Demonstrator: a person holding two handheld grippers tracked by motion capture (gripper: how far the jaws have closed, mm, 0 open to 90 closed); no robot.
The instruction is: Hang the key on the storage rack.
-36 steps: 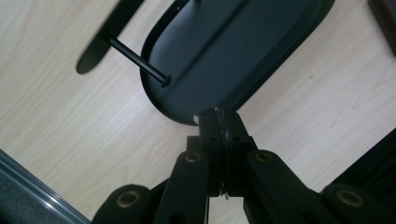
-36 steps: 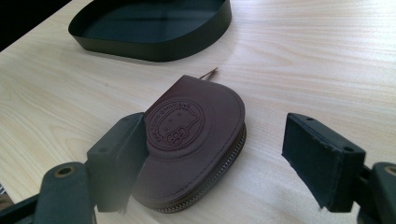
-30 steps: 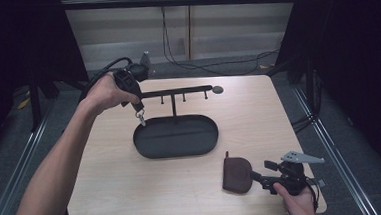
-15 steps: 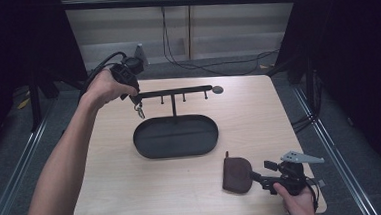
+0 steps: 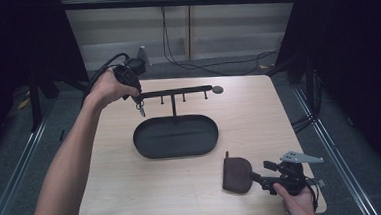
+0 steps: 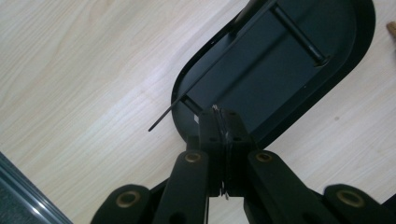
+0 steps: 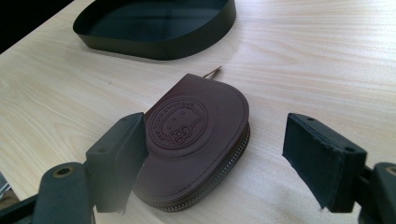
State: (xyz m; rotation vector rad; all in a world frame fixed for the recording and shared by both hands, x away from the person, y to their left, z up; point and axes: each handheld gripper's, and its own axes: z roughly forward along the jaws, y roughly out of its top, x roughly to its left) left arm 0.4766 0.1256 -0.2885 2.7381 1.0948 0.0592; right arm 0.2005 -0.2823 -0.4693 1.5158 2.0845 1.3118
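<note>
A black stand has an oval tray base (image 5: 153, 146) and a horizontal hook bar (image 5: 177, 92) on a post. At the bar's left end my left gripper (image 5: 137, 99) is shut on a small metal keyring (image 5: 141, 109), which dangles just below the bar. In the left gripper view the jaws of the left gripper (image 6: 223, 119) are pressed together on a thin metal sliver, above the tray base (image 6: 299, 60). A brown zip pouch (image 5: 236, 175) lies at the front right of the table. My right gripper (image 5: 259, 179) stands open beside it, its jaws straddling the pouch (image 7: 196, 135) without touching.
The tray's rim (image 7: 154, 46) lies beyond the pouch in the right gripper view. Cables (image 5: 174, 43) run along the floor behind the table. The table's front edge is close to my right hand (image 5: 297, 203). Dark frame posts stand at both sides.
My left gripper has carried the keyring up and back from over the tray to the bar's left end. The right gripper and pouch have not moved.
</note>
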